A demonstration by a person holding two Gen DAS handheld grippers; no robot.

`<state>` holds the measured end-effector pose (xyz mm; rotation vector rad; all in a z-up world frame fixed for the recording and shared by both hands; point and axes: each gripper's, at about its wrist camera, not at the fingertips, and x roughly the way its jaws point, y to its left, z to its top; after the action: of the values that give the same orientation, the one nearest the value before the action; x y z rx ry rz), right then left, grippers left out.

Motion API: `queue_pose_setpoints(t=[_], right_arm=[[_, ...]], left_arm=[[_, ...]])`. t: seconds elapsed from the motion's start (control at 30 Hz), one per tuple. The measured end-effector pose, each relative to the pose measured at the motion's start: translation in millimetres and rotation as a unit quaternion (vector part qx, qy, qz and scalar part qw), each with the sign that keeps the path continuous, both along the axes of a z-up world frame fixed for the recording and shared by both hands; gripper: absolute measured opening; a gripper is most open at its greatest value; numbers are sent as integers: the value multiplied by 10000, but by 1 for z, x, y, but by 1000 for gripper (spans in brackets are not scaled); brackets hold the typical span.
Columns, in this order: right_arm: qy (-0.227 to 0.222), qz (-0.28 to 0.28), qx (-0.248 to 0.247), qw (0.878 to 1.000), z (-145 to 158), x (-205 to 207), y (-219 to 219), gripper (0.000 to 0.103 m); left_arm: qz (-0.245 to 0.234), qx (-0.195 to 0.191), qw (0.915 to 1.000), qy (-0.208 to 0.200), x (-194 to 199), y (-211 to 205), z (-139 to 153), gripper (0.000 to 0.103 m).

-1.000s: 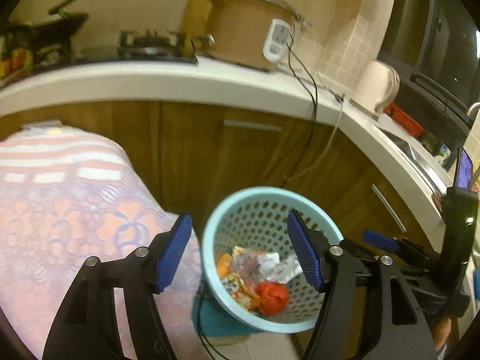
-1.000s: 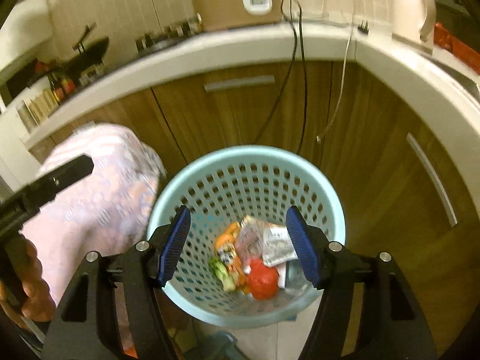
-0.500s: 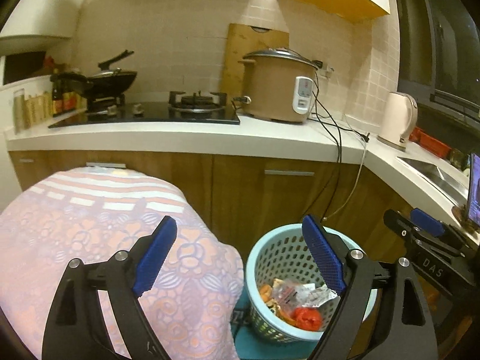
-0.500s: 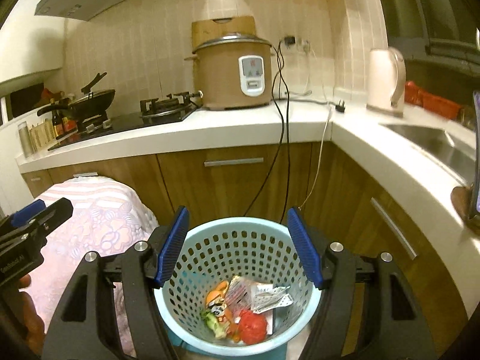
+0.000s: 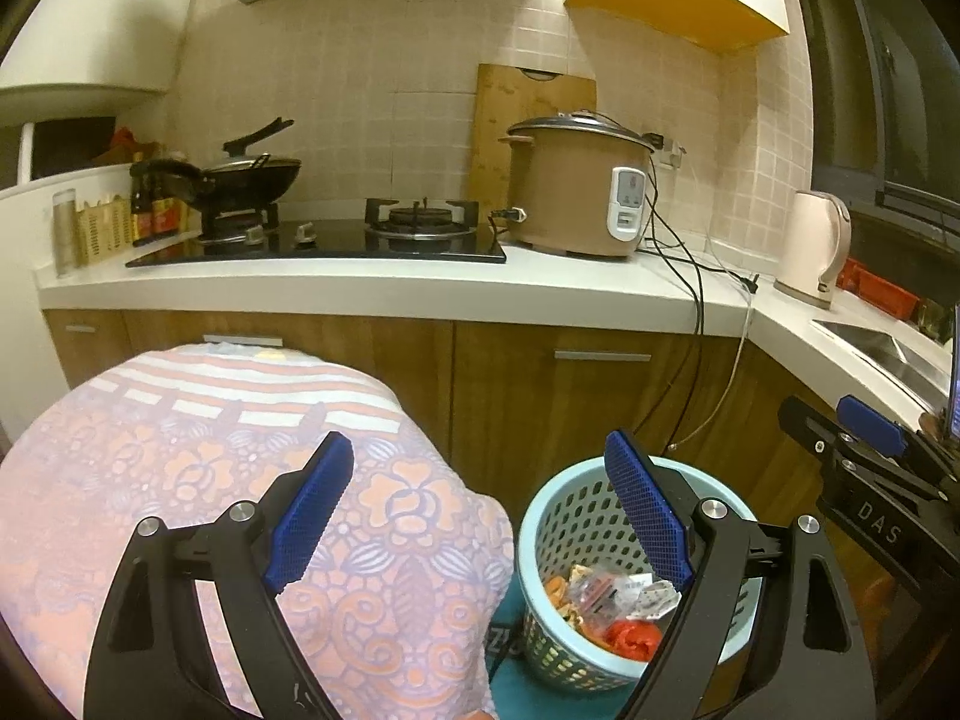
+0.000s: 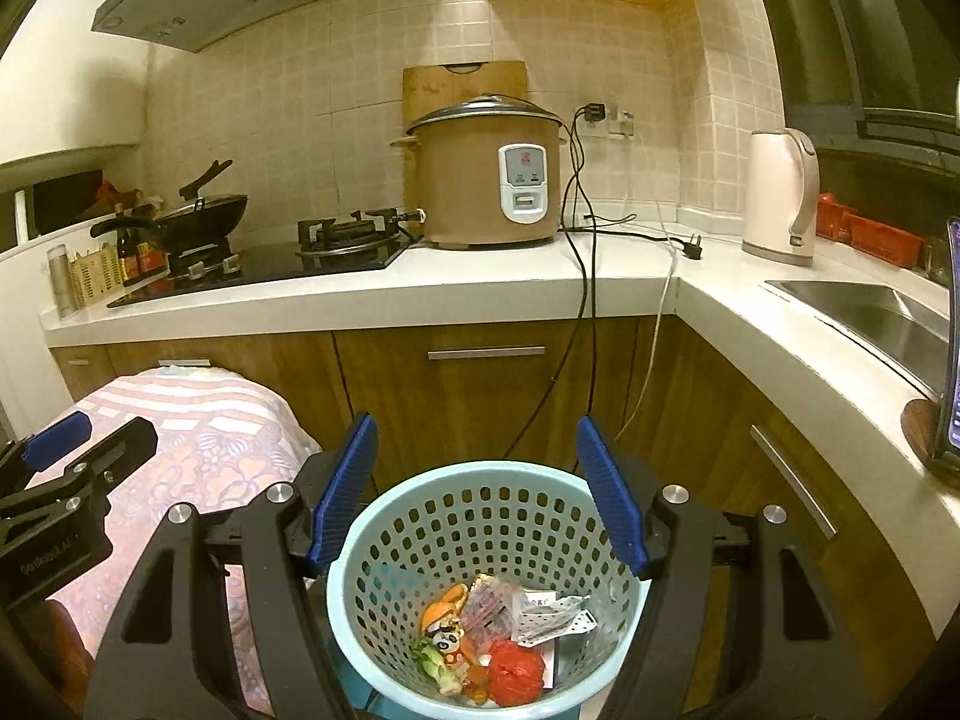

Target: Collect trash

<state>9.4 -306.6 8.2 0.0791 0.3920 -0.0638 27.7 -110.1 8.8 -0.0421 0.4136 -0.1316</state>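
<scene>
— OK, grippers?
— Left gripper (image 5: 474, 516) had its fingers wide apart, nothing between them. Right gripper (image 6: 477, 492) same, spread and empty, hanging right above the basket (image 6: 384, 546).
— Trash?
— All in the basket bottom: red wad (image 6: 515, 663), silver wrapper (image 6: 555, 621), orange scrap (image 6: 444, 609), some green bits. From the left camera the basket (image 5: 540, 516) sat low right, behind the right blue pad (image 5: 645, 516).
— Where was the basket?
— On the floor, near the wood cabinets, just beside a table under a pink floral cloth (image 5: 180, 468). A teal thing under it, couldn't tell what.
— Background?
— White counter (image 6: 480, 288) with a rice cooker (image 6: 489, 174), stove (image 6: 342, 240), wok (image 6: 204, 213), kettle (image 6: 780, 195). Sink (image 6: 870, 303) at right. Cords hung from the counter down the cabinets behind the basket.
</scene>
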Motion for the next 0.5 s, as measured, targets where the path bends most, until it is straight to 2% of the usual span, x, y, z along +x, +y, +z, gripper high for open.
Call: queue_pose_setpoints(t=[0.5], right_arm=[[-7, 40, 47, 10000, -2, 1, 4, 68]], left_arm=[[57, -51, 10000, -23, -3, 7, 5, 84]])
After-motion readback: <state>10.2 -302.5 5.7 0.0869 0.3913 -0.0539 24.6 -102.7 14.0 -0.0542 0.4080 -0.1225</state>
